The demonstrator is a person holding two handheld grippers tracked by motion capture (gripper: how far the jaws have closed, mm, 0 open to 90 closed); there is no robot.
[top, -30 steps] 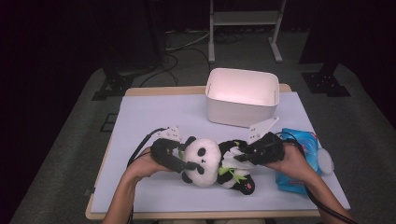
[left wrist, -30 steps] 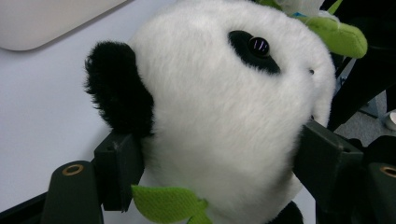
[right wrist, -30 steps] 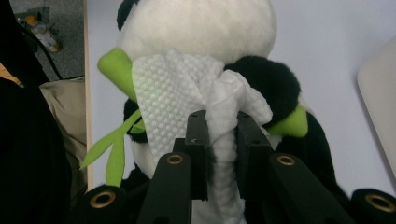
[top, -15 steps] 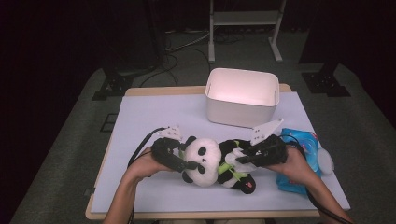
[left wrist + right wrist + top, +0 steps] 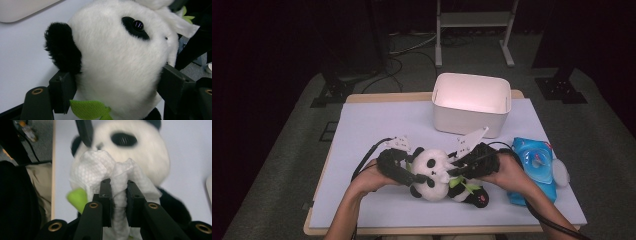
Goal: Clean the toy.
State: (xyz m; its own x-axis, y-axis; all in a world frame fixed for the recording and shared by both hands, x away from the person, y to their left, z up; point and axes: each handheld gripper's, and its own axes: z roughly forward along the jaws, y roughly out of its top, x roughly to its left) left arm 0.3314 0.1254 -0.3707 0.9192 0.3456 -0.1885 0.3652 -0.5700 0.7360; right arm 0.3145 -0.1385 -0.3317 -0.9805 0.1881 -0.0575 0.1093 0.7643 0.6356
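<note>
A black-and-white plush panda (image 5: 432,167) lies on the pale mat near the table's front, with a green leaf (image 5: 90,109) at its neck. My left gripper (image 5: 418,178) is shut on the panda's head (image 5: 120,62), one jaw by its black ear and the other on the far cheek. From the right, my right gripper (image 5: 454,170) is shut on a bunched white wipe (image 5: 100,167). In the right gripper view my right gripper (image 5: 117,195) presses that wipe against the panda's face (image 5: 150,152), just below the eye.
A white bin (image 5: 471,104) stands behind the panda at the table's back. A blue pack of wipes (image 5: 538,169) lies by the right hand, with a white lid (image 5: 560,173) beside it. The mat (image 5: 372,125) is bare at the left.
My right gripper has moved left with the wipe, from beside the panda's body onto its face. The left gripper has kept its hold on the head.
</note>
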